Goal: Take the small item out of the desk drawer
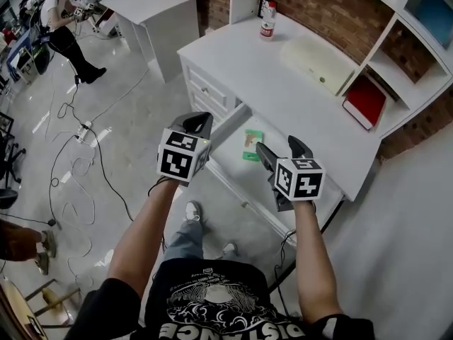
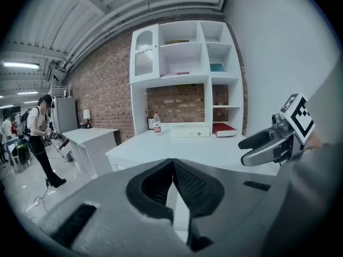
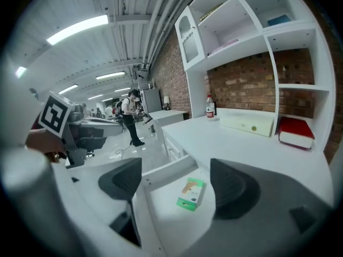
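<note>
A small green-and-white box [image 1: 252, 145] lies flat in the open drawer [image 1: 237, 170] of the white desk [image 1: 297, 101]. In the right gripper view the box [image 3: 191, 193] rests on the drawer floor [image 3: 177, 224], ahead of and below the jaws. My right gripper [image 1: 278, 148] hovers just right of the box, above the drawer; its jaws stand wide open [image 3: 177, 183] and hold nothing. My left gripper [image 1: 198, 122] hangs over the drawer's left end, with its jaws shut [image 2: 172, 171] and empty. The right gripper [image 2: 268, 145] also shows in the left gripper view.
On the desktop stand a bottle [image 1: 267, 20] with a red label, a long cream box [image 1: 318, 62] and a red book [image 1: 366, 99] under the shelf unit [image 1: 417, 55]. Cables [image 1: 78, 161] trail over the floor at left. A person [image 1: 64, 27] stands by another white table [image 1: 152, 2].
</note>
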A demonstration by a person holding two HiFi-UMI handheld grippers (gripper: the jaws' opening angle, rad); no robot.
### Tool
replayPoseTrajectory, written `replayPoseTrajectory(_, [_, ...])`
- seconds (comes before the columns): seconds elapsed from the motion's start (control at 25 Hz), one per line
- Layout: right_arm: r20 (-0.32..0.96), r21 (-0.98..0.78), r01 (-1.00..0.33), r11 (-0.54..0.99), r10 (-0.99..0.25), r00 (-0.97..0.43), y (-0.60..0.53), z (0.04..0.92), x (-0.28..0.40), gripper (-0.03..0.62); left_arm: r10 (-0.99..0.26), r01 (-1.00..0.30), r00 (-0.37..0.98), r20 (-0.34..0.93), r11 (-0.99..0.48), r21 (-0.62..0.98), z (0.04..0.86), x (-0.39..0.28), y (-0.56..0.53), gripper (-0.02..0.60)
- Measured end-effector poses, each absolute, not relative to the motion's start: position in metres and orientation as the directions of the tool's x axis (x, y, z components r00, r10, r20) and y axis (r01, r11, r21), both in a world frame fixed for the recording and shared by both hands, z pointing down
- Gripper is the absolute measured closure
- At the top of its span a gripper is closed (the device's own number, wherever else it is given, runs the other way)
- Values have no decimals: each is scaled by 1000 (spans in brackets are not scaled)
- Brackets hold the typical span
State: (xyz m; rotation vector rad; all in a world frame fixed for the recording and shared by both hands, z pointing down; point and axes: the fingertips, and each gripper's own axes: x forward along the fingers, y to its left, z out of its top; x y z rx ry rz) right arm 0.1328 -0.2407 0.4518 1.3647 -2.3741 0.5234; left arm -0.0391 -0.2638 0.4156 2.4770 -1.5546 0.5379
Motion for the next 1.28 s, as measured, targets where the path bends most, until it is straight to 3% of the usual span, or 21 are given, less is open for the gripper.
replayPoseTrajectory(1.28, [809, -161, -973, 167, -542, -227, -330, 650, 95, 171, -629, -754, 608, 485, -648, 105, 538, -79, -404, 574])
